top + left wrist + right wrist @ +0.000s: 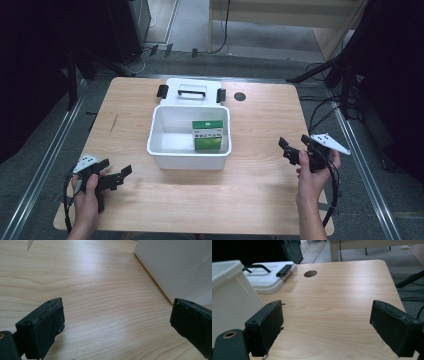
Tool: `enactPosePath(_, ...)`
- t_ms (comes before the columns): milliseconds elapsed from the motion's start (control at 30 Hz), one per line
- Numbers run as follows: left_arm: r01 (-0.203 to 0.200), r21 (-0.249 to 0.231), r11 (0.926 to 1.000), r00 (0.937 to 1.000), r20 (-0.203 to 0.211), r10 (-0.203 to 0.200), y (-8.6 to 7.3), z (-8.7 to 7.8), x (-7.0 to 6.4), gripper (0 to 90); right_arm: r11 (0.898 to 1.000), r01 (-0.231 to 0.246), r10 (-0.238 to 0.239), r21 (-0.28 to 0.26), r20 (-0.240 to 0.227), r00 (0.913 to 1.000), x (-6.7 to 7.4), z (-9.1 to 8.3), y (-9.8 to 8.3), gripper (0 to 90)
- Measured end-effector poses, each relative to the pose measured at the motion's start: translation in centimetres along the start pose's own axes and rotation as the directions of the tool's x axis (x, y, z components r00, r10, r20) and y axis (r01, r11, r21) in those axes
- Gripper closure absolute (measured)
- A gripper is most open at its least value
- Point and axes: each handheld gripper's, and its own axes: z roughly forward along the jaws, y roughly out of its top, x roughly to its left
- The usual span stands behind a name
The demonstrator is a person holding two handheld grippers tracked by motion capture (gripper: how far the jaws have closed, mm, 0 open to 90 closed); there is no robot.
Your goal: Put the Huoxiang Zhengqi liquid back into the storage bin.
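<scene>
A white plastic bin (189, 156) stands open in the middle of the wooden table (250, 190). Inside it, against the right wall, stands a green and white box (207, 135). The bin's white lid (191, 92) with a black handle and two black latches lies flat just behind it. My left gripper (118, 172) is held at the front left, open and empty, pointing at the bin's wall (175, 267). My right gripper (295, 143) is held right of the bin, open with nothing between its jaws. The lid (268, 275) and the bin's side (229, 295) lie to its left.
A round cable hole (240, 97) sits in the table near the back, right of the lid. Black stands and cables crowd the floor right of the table. A metal rail runs along each side. Bare wood lies in front of the bin.
</scene>
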Motion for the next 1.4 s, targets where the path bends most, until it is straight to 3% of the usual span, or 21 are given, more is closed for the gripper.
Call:
enactPosePath(100,-0.001,0.001,1.0000,1.0000,0.000,0.001,0.0,0.0,0.0,0.3,1.000,0.025,-0.025,-0.006,0.030,0.9993,-1.0,-0.3,-1.5,11.3)
enactPosePath(233,0.003,-0.002,1.0000,1.0000,0.001,-0.003,0.0,0.0,0.0,0.3,1.000,0.015,-0.015,-0.024,0.034,0.9993,-2.3,-0.9,-3.3,10.9)
enactPosePath(300,0.003,-0.002,1.0000,1.0000,0.002,-0.003,0.0,0.0,0.0,0.3,0.999,0.039,-0.038,-0.019,0.046,0.9982,-2.7,-1.2,-4.2,9.7)
enactPosePath(400,0.002,-0.003,1.0000,1.0000,0.001,-0.002,0.0,0.0,0.0,0.3,0.999,0.037,-0.036,-0.013,0.055,0.9978,-3.3,-1.7,-5.2,8.9)
enactPosePath(600,0.003,-0.003,1.0000,1.0000,0.002,-0.003,0.0,0.0,0.0,0.3,0.998,0.048,-0.045,-0.044,0.073,0.9963,-3.6,-3.4,-6.4,8.8)
enactPosePath(733,0.002,-0.003,1.0000,1.0000,0.003,-0.002,0.0,0.0,0.0,0.3,0.997,0.027,-0.021,-0.075,0.074,0.9970,-3.7,-4.8,-7.4,8.8)
enactPosePath(1067,0.007,-0.004,1.0000,1.0000,0.004,-0.007,0.0,-0.1,0.1,0.3,0.997,0.051,-0.044,-0.061,0.102,0.9938,-3.9,-6.9,-9.4,11.0)
enactPosePath(1133,0.004,-0.003,1.0000,1.0000,0.004,-0.004,0.0,0.0,0.1,0.3,0.997,0.045,-0.040,-0.059,0.088,0.9953,-4.0,-7.1,-9.5,13.1)
enactPosePath(1200,0.005,-0.001,1.0000,1.0000,0.003,-0.005,0.0,0.0,0.1,0.3,0.999,0.021,-0.020,-0.045,0.022,0.9996,-4.4,-7.6,-9.5,13.0)
enactPosePath(1300,0.003,-0.001,1.0000,1.0000,0.000,-0.003,0.0,0.0,0.0,0.3,0.998,0.010,-0.010,-0.058,-0.013,0.9999,-4.8,-7.6,-9.2,13.6)
enactPosePath(1400,0.001,0.003,1.0000,1.0000,-0.001,-0.001,0.0,0.0,0.0,0.3,0.999,-0.002,0.002,-0.045,0.005,1.0000,-5.2,-7.1,-9.2,13.9)
